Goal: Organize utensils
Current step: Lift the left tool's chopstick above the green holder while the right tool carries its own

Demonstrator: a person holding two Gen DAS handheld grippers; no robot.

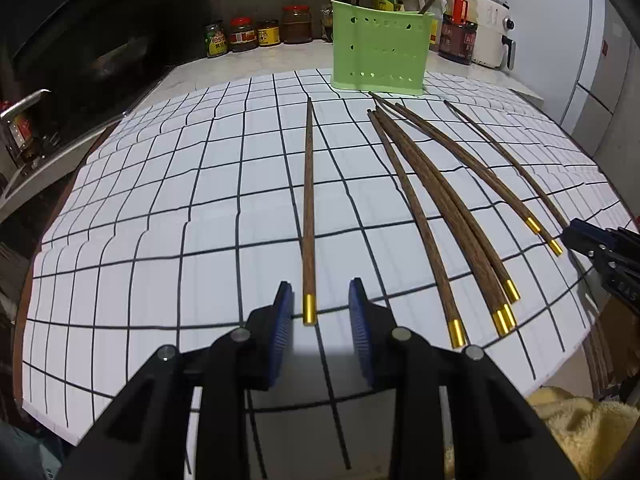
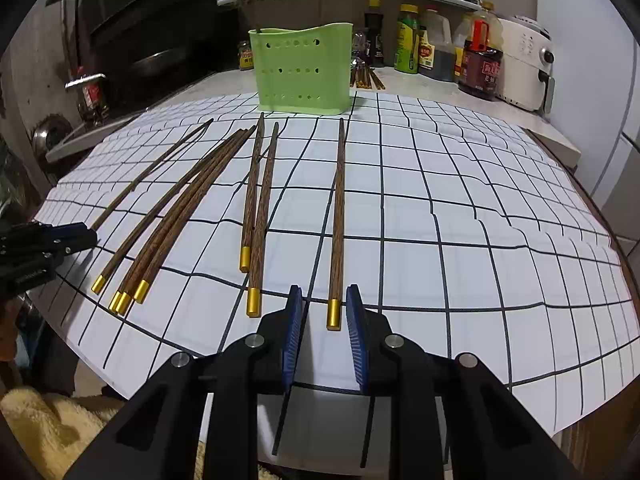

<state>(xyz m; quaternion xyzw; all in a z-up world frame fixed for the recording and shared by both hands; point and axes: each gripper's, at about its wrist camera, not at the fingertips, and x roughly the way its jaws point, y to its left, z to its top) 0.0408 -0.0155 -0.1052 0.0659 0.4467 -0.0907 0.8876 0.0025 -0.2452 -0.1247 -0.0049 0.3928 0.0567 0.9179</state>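
Note:
Several brown wooden chopsticks with gold caps lie on a white grid mat [image 1: 160, 208]. A green perforated holder [image 1: 380, 54] stands at the mat's far edge and holds two chopsticks; it also shows in the right wrist view [image 2: 304, 70]. My left gripper [image 1: 320, 300] is open, its blue pads either side of the gold end of a single chopstick [image 1: 309, 208]. My right gripper [image 2: 325, 304] is open around the gold end of another single chopstick [image 2: 338, 216]. A bundle of chopsticks [image 2: 176, 216] lies between the two grippers.
Sauce jars [image 1: 256, 34], bottles [image 2: 480, 60] and a white appliance [image 2: 524, 64] stand behind the holder. A dark stove area [image 1: 80, 60] is on the left. A yellow towel [image 1: 588, 428] lies below the table edge. The mat [image 2: 500, 220] shows bare squares on the right.

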